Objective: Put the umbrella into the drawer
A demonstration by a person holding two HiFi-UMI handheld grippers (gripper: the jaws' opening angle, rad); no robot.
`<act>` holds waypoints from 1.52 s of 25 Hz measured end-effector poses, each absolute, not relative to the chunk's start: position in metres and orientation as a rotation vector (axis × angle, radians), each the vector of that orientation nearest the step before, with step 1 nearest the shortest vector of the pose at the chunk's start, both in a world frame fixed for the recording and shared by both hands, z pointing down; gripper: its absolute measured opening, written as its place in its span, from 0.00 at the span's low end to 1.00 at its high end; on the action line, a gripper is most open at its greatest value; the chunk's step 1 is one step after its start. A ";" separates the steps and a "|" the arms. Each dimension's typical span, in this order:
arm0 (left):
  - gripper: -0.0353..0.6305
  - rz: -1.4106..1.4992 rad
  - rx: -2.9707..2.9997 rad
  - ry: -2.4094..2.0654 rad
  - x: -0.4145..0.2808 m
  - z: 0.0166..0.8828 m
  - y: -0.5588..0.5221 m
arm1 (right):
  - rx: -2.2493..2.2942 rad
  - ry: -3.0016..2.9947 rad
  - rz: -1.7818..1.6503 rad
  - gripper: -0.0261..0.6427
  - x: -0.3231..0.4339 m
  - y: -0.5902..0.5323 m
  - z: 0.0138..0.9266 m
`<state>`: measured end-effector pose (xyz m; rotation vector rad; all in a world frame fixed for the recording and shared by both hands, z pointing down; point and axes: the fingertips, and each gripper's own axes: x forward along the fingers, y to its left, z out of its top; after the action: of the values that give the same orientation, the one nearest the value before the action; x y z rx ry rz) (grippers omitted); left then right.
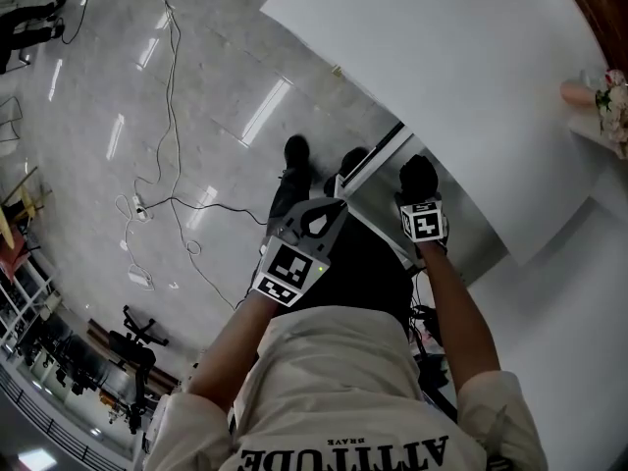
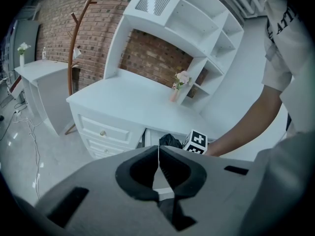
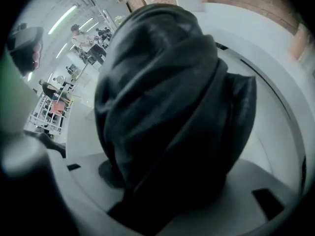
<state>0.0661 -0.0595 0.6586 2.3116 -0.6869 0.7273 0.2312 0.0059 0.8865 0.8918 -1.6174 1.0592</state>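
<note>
Item: umbrella [image 3: 167,107], folded black fabric; I judge it light, soft and slippery. Held by my right gripper [image 1: 423,220], fingers pinching its bundled middle, at the open drawer [image 2: 147,137]. My left fingers [image 2: 173,167]: pressed together, empty.

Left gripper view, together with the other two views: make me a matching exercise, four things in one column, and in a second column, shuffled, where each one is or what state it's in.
Things
1. umbrella
2. left hand-held gripper
3. flower vase
4. coat stand

Places or states
A. standing on the white desk
B. shut, nothing between the jaws
C. by the brick wall, beside the desk
D. clamped in the right hand-held gripper

Pairs: 1-D, 2-B, 3-A, 4-C
</note>
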 end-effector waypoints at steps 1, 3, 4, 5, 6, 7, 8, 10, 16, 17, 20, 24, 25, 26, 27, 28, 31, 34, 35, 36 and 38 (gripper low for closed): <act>0.09 0.731 2.307 -0.690 0.065 0.660 -0.059 | 0.899 -1.603 1.056 0.42 0.233 0.006 0.890; 0.09 0.736 2.302 -0.694 0.063 0.661 -0.057 | 0.902 -1.578 1.046 0.42 0.238 0.007 0.895; 0.09 0.735 2.300 -0.695 0.062 0.660 -0.056 | 0.898 -1.570 1.041 0.42 0.240 0.009 0.896; 0.09 0.735 2.299 -0.698 0.061 0.660 -0.055 | 0.895 -1.567 1.041 0.42 0.241 0.010 0.897; 0.09 0.735 2.297 -0.699 0.060 0.660 -0.054 | 0.895 -1.566 1.045 0.42 0.241 0.011 0.897; 0.09 0.737 2.297 -0.700 0.059 0.660 -0.053 | 0.897 -1.570 1.051 0.42 0.240 0.013 0.897; 0.09 0.739 2.297 -0.701 0.058 0.661 -0.052 | 0.898 -1.575 1.058 0.42 0.240 0.014 0.897; 0.09 0.741 2.302 -0.700 0.057 0.660 -0.051 | 0.897 -1.584 1.062 0.43 0.239 0.018 0.897; 0.09 0.738 2.328 -0.696 0.059 0.650 -0.049 | 0.976 -1.603 1.060 0.43 0.245 0.021 0.886; 0.09 0.738 2.334 -0.694 0.059 0.648 -0.050 | 0.995 -1.606 1.061 0.43 0.245 0.020 0.883; 0.09 0.738 2.350 -0.687 0.058 0.641 -0.049 | 1.017 -1.609 1.070 0.44 0.247 0.021 0.877; 0.09 0.742 2.379 -0.671 0.062 0.631 -0.047 | 1.077 -1.624 1.087 0.44 0.252 0.019 0.866; 0.09 0.742 2.388 -0.668 0.062 0.629 -0.048 | 1.095 -1.634 1.088 0.44 0.252 0.017 0.861; 0.09 0.741 2.397 -0.666 0.062 0.627 -0.049 | 1.106 -1.645 1.089 0.44 0.251 0.014 0.857; 0.09 0.739 2.404 -0.665 0.063 0.625 -0.051 | 1.111 -1.656 1.088 0.44 0.250 0.013 0.853; 0.09 0.736 2.410 -0.664 0.064 0.623 -0.052 | 1.112 -1.668 1.084 0.44 0.249 0.012 0.849; 0.09 0.724 2.438 -0.660 0.068 0.613 -0.058 | 1.127 -1.714 1.062 0.44 0.247 0.008 0.831; 0.09 0.716 2.476 -0.656 0.071 0.600 -0.067 | 1.162 -1.774 1.048 0.44 0.246 0.001 0.806; 0.09 0.712 2.487 -0.654 0.072 0.596 -0.069 | 1.171 -1.796 1.053 0.44 0.246 0.000 0.798; 0.09 0.709 2.499 -0.649 0.073 0.592 -0.070 | 1.179 -1.818 1.065 0.43 0.245 -0.001 0.790; 0.09 0.716 2.533 -0.625 0.076 0.585 -0.073 | 1.208 -1.858 1.097 0.43 0.243 -0.003 0.775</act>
<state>0.0762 -0.0733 0.5851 2.5332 -0.6245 0.7159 0.2434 -0.0028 0.7749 1.2078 -1.8576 1.0975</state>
